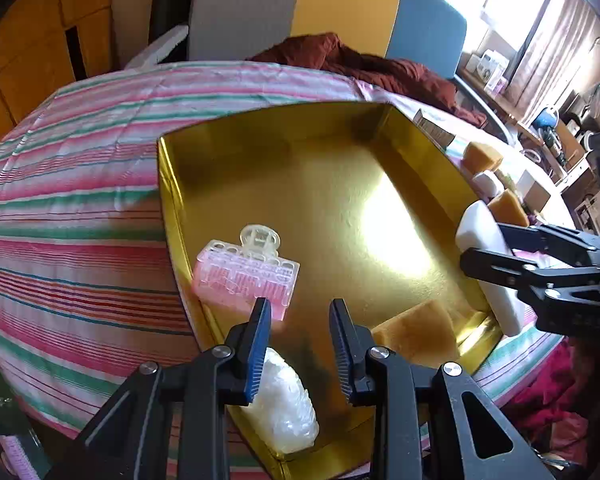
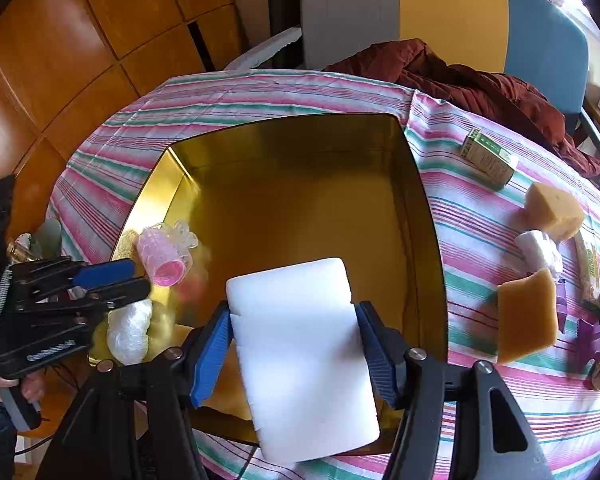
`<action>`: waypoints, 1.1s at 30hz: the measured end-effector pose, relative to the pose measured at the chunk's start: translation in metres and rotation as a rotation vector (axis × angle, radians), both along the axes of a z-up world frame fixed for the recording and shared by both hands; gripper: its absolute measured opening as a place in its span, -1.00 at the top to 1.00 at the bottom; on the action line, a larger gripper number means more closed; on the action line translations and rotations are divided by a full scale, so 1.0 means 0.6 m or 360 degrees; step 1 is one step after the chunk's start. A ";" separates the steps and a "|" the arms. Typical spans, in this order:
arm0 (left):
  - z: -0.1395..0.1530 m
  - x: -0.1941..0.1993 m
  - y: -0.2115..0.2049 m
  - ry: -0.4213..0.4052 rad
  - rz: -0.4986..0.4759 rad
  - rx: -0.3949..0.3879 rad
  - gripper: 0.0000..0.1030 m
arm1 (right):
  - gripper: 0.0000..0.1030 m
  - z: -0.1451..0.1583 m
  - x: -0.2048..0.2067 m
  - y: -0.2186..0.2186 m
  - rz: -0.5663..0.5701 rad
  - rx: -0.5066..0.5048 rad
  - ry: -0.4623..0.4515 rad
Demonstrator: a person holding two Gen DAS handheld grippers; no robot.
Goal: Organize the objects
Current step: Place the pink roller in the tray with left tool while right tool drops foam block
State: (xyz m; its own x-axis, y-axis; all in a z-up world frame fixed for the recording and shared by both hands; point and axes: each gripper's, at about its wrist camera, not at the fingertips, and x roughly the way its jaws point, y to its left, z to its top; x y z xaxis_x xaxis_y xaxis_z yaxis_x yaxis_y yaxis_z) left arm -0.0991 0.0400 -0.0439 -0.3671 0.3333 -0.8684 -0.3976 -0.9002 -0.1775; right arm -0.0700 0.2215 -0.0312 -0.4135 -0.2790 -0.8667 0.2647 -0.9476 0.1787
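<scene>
A round tabletop (image 2: 284, 92) under a pink, green and white striped cloth fills the scene, with a crumpled dark red garment (image 2: 472, 76) at its far edge and a gold tray (image 2: 428, 208) open in the middle. The right gripper (image 2: 296, 344) grips a white foam block (image 2: 300, 352) between its blue pads, the block's long axis running away from the camera and its far end already over the tray's near wall – the tray floor lies straight ahead and below, so in my judgement a short forward reach and a release would seat it. The left gripper (image 1: 300, 308) hangs over the tray's near left corner with its jaws at their narrowest and nothing between them; just beside it lie a pink hair roller (image 1: 246, 276) and a clear plastic wad (image 1: 284, 404), and a tan sponge (image 1: 416, 332) rests in the near right corner. Outside the tray, to the right, more sponges (image 2: 556, 208) and a small green-printed carton (image 2: 490, 158) wait – its lettering is too small to read.
</scene>
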 end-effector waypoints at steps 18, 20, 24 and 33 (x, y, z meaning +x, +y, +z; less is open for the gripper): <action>-0.040 -0.142 0.005 -0.0075 0.0344 -0.0032 0.24 | -0.55 -0.037 0.033 -0.043 0.0347 -0.0369 -0.0257; -0.032 -0.145 -0.003 -0.0046 0.0378 -0.0036 0.21 | -0.55 -0.037 0.038 -0.047 0.0381 -0.0373 -0.0261; 0.001 -0.119 -0.020 0.0071 0.0392 0.0014 -0.08 | -0.55 -0.030 0.047 -0.049 0.0400 -0.0399 -0.0231; 0.044 -0.018 -0.031 0.0303 0.0447 0.0077 -0.65 | -0.61 0.009 0.067 -0.022 0.0203 -0.0192 0.0049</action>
State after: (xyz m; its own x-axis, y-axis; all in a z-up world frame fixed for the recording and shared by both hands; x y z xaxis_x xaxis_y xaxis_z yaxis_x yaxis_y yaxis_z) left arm -0.1101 0.0212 -0.0172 -0.6044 0.2353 -0.7612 -0.1656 -0.9716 -0.1690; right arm -0.0296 0.2080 -0.0259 -0.3939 -0.4319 -0.8113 0.3882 -0.8783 0.2791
